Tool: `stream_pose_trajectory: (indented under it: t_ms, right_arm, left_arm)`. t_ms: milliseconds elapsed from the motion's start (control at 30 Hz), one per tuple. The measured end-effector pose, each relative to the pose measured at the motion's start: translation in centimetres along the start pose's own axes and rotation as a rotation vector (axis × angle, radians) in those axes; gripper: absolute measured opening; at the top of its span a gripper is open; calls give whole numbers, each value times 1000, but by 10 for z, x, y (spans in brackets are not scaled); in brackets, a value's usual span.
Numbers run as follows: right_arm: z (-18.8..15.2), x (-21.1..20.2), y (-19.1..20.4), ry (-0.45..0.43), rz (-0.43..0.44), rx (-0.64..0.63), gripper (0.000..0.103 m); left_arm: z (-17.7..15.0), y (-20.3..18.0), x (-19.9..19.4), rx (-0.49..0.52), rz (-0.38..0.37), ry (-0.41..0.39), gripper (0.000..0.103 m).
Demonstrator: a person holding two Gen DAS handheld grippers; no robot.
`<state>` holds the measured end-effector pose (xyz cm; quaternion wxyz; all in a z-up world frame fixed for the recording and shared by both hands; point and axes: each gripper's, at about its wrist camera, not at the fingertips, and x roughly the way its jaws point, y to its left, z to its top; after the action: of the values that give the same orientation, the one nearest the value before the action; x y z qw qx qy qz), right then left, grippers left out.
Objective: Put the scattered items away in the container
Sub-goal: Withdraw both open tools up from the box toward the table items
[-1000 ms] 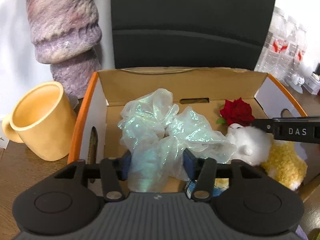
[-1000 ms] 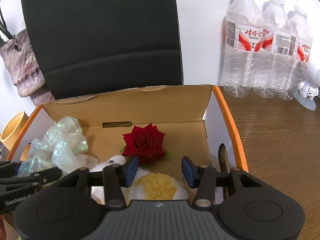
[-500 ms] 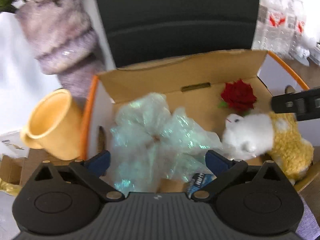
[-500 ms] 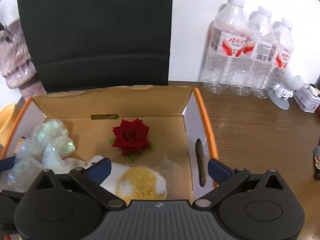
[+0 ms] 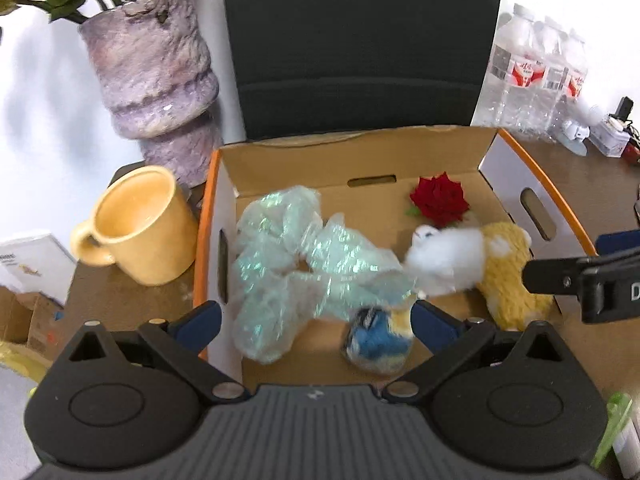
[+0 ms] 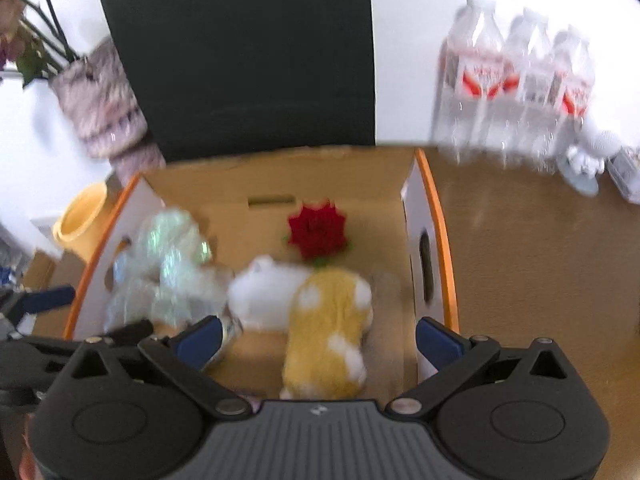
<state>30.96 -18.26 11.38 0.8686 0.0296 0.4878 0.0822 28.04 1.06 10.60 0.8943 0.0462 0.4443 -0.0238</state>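
Observation:
An open cardboard box point(image 5: 424, 148) with orange rims holds a crumpled iridescent wrap point(image 5: 292, 264), a red rose point(image 5: 439, 199), a white and yellow plush toy point(image 5: 480, 264) and a blue and yellow item point(image 5: 378, 340). My left gripper point(image 5: 316, 322) is open and empty above the box's near left side. My right gripper point(image 6: 318, 340) is open and empty above the plush toy point(image 6: 324, 320); the box point(image 6: 434, 216), the wrap point(image 6: 168, 268) and the rose point(image 6: 318, 230) also show there, blurred.
A yellow mug point(image 5: 138, 226) stands left of the box, a purple vase point(image 5: 154, 72) with stems behind it. A black chair back point(image 5: 360, 40) rises behind the box. Water bottles point(image 6: 516, 92) stand at the back right on the wooden table point(image 6: 532, 248).
Both grippers opened wide and pulled back and up from the box. The iridescent wrap that was between the left fingers now lies loose in the box.

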Motion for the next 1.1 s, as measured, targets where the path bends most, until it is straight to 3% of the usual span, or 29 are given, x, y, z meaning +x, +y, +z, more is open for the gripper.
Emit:
stream_pose_trajectory:
  t_ms: [300, 633, 733, 867, 967, 1033, 1100]
  right_arm:
    - [-53, -63, 3, -45, -20, -12, 103]
    - [-133, -113, 6, -84, -7, -28, 103]
    - [-168, -123, 5, -112, 4, -32, 103]
    - [-229, -129, -3, -212, 32, -44, 103]
    - [-283, -127, -7, -374, 11, -100, 103]
    - [-318, -121, -9, -445, 0, -148, 103]
    - [-337, -114, -13, -458, 15, -142, 103]
  left_arm:
    - [-59, -11, -61, -3, -1, -18, 103]
    - [-134, -26, -127, -18, -2, -144, 103]
    - [-168, -32, -135, -7, -42, -195, 103]
    - [-223, -30, -140, -72, -74, -275, 103]
    - [-264, -32, -137, -96, -59, -368, 103]
    - [-286, -37, -133, -63, -61, -383, 103]
    - [-301, -40, -128, -52, -51, -379, 103]
